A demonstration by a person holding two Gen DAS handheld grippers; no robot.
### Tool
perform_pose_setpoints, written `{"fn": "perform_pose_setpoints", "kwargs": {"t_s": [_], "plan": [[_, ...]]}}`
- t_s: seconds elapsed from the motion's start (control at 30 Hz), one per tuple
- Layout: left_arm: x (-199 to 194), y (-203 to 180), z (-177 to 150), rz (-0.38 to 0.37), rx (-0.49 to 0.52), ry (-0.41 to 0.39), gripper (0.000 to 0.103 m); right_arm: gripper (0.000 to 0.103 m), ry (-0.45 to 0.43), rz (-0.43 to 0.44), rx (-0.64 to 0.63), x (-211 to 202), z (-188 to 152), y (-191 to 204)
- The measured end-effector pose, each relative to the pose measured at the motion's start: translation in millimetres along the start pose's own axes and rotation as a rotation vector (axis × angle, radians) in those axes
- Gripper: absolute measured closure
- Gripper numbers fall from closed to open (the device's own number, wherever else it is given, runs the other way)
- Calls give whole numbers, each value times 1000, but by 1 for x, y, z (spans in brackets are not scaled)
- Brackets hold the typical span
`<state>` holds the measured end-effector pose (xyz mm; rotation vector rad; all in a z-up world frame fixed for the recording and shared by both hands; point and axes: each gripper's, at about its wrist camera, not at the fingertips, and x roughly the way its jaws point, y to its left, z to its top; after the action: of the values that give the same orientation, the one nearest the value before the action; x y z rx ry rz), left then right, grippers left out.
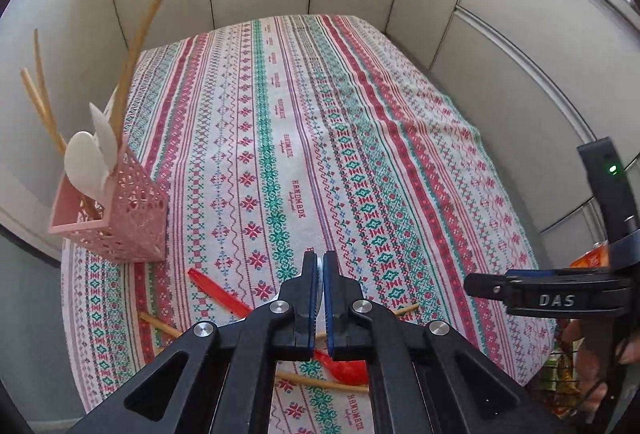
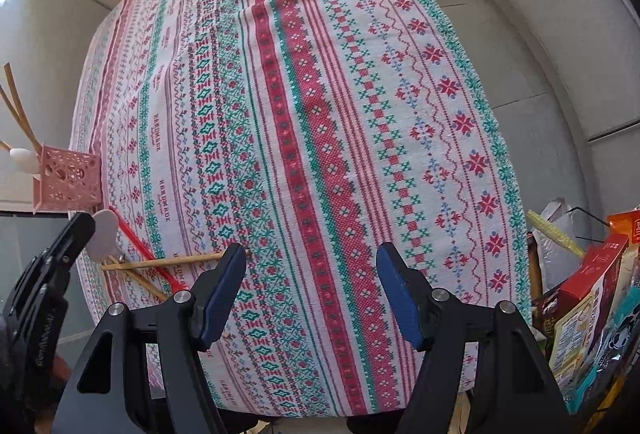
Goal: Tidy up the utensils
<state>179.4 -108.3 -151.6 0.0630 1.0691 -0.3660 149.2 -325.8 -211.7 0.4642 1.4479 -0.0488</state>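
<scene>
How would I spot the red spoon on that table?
Start at the patterned tablecloth and find the pink lattice basket at its left edge. On the cloth just in front of it lies the red spoon, crossing loose wooden chopsticks. It is the only red utensil; the basket's spoons are white.

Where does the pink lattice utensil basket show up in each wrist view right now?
Left wrist view: pink lattice utensil basket at the left edge, standing on the patterned tablecloth, holding chopsticks and white spoons.
Right wrist view: same basket at the far left, mid-height.
Shared landmark: the red plastic spoon lying among loose chopsticks, just nearer the camera than the basket.
</scene>
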Motion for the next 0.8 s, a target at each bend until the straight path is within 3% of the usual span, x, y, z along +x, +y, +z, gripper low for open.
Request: {"fn": "perform_pose_setpoints", "kwargs": {"t_s": [0.23,0.37,0.47,0.8], "plan": [[-41,38,-3,-79,-80,-80,101,34,78,52,23,27,-8,24],[-55,54,-7,-91,-98,-106,101,48,126,109,75,44,-9,36],[-64,66,-11,-95,-108,-120,101,55,146,103,97,55,-10,48],[-85,108,-23,-108,-168,-152,100,67,37,-3,76,60,-7,106]]}}
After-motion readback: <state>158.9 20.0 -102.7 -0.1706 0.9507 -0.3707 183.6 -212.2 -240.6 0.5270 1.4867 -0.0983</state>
